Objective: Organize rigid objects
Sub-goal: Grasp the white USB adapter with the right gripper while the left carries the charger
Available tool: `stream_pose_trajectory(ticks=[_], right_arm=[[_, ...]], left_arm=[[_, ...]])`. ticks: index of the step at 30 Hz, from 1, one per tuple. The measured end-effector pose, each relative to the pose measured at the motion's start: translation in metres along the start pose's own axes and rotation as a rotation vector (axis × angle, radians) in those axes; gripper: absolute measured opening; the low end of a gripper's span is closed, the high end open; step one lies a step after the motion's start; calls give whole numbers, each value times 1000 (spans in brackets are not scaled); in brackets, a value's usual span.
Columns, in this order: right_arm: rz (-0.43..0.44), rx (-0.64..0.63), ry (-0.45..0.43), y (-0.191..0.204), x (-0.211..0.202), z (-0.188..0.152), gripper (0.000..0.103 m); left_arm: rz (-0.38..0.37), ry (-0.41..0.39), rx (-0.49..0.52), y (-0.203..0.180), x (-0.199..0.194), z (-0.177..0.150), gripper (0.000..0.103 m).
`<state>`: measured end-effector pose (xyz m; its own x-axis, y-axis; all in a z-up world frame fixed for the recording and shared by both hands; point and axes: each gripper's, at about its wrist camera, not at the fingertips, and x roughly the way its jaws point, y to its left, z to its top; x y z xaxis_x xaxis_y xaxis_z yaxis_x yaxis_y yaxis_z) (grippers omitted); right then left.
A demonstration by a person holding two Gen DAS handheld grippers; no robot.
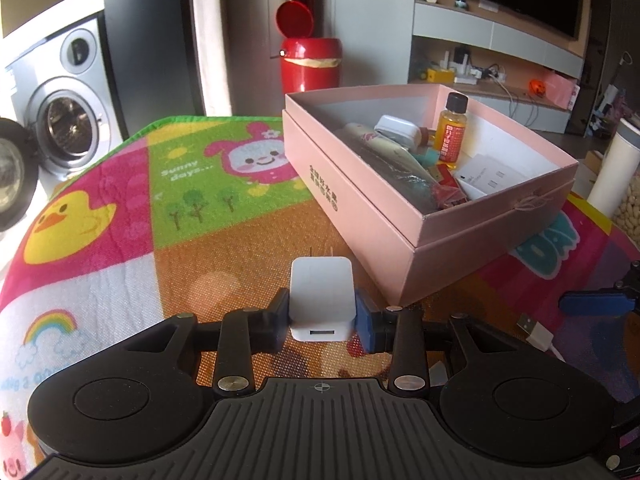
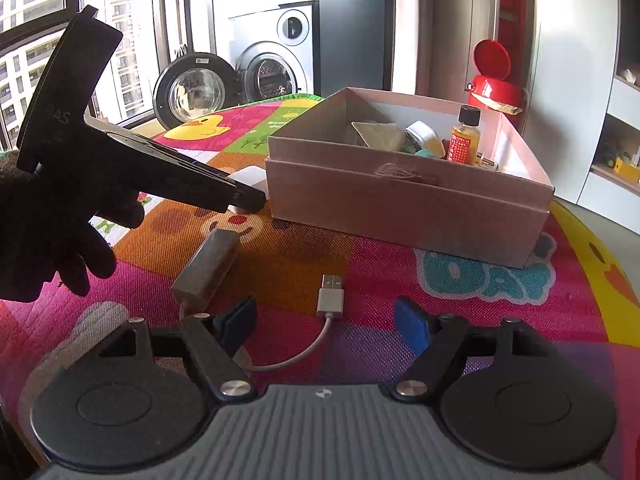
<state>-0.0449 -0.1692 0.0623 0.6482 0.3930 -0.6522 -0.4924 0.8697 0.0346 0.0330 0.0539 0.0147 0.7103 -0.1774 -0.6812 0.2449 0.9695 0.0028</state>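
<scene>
My left gripper (image 1: 322, 316) is clamped on a white charger (image 1: 321, 300), pads pressing both its sides, prongs pointing away from me, held over the colourful mat (image 1: 132, 208). Just to the right and farther off I see the pink box (image 1: 360, 184), open, already holding a small amber bottle (image 1: 452, 132), a white cap and other bits. My right gripper (image 2: 326, 326) hangs with its jaws apart and empty, above a white cable whose plug (image 2: 331, 290) lies between them on the mat. A grey adapter (image 2: 208, 266) sits near left of that plug
</scene>
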Motion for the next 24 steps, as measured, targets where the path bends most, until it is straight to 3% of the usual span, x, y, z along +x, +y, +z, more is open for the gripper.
stream_pose_trajectory(ticks=[7,14,18,24], right_arm=[[0,0,0,0,0,0,77],[0,3,0,0,0,0,78],[0,4,-2,1,-1,0,78],[20,11,-51,1,-11,1,78]], left_arm=[[33,-15,-9,1,6,4,39],[-1,-38,-43,10,6,0,38],[-21,-46,-62,12,-14,-17,38],[6,-70,-101,9,-62,-63,38]])
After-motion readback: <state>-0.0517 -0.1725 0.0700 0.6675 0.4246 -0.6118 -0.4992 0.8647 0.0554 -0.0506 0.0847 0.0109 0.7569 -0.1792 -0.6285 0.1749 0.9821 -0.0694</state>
